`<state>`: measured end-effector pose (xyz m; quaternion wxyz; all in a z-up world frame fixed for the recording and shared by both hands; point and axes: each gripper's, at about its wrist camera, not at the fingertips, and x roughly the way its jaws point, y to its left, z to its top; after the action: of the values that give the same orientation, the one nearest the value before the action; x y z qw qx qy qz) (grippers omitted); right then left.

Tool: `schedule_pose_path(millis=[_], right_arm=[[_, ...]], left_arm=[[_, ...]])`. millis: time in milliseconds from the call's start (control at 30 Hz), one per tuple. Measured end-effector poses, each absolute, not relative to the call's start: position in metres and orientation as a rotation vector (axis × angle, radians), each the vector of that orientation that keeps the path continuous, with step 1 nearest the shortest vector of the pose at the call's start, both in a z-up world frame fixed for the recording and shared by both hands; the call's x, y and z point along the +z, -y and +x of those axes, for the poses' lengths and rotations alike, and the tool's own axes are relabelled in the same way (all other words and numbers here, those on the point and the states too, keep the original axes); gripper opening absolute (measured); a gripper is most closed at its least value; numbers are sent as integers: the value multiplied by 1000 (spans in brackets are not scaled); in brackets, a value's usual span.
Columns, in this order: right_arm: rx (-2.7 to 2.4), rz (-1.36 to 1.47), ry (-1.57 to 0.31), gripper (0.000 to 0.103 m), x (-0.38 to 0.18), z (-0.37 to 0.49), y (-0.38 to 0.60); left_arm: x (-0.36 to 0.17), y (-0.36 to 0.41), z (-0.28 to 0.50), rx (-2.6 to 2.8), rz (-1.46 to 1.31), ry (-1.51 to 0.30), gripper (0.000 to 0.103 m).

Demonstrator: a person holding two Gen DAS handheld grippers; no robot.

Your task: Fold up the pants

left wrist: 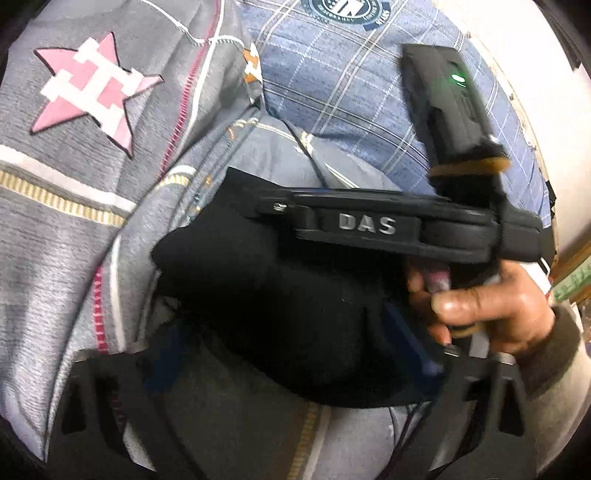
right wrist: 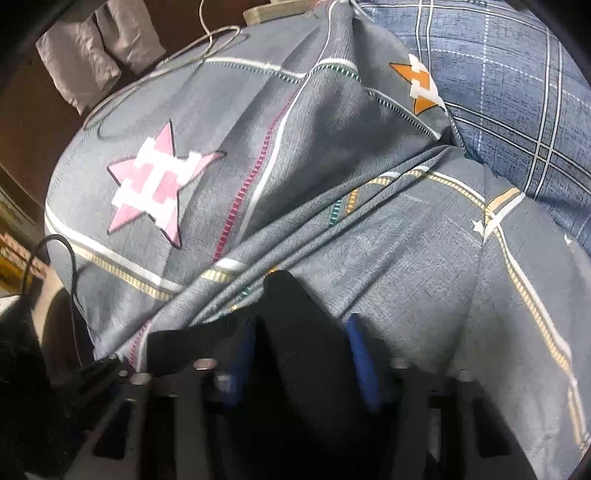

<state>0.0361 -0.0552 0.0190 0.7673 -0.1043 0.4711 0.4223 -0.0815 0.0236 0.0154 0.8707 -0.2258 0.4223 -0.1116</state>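
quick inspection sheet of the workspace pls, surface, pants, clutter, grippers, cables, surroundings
surface: grey bedsheet with pink star, rumpled into folds.
job's things: black pants bunched on the sheet.
clutter: blue plaid pillow; grey cloth bundle beyond the bed.
grippers: right gripper closed on a black fold; left gripper fingers apart around black cloth, grip unclear; hand holds the right gripper.
cables: thin wire on the far sheet; black cable at left.
surroundings: dark floor, blurred.

Raised letters "DAS" stand on the right gripper (left wrist: 365, 225); the pillow's round badge (left wrist: 345, 11) seems unreadable.
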Motion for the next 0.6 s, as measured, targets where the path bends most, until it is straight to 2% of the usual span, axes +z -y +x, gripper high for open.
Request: schedule_pose_path(millis=[33,67,100,133,167,467,600], right_arm=[[923,-217,-1000,25,23,33,59],[928,-205,-977,20,28,29,63],[930,-184,-952,20,35,25,69],[934,-161,-932,18,41,22,75],[938,-128,-903,18,51,17,83],[874,130,-627,18,137,-38,202],[765,234,-566,18,140,-69,272]], left_arm=[[16,-24,-81,-239,-465,-888,58],[17,-23,-81,-257,-465,-895,53],[21,-24,-83,-269,-476,-880,47],[26,-25,-87,-273,-479,-860,32],[37,-24,-92,-277,-466,-825,26],[116,42,-115,-537,-298,-658,25],[123,89,-121,-685,-210,-665,25]])
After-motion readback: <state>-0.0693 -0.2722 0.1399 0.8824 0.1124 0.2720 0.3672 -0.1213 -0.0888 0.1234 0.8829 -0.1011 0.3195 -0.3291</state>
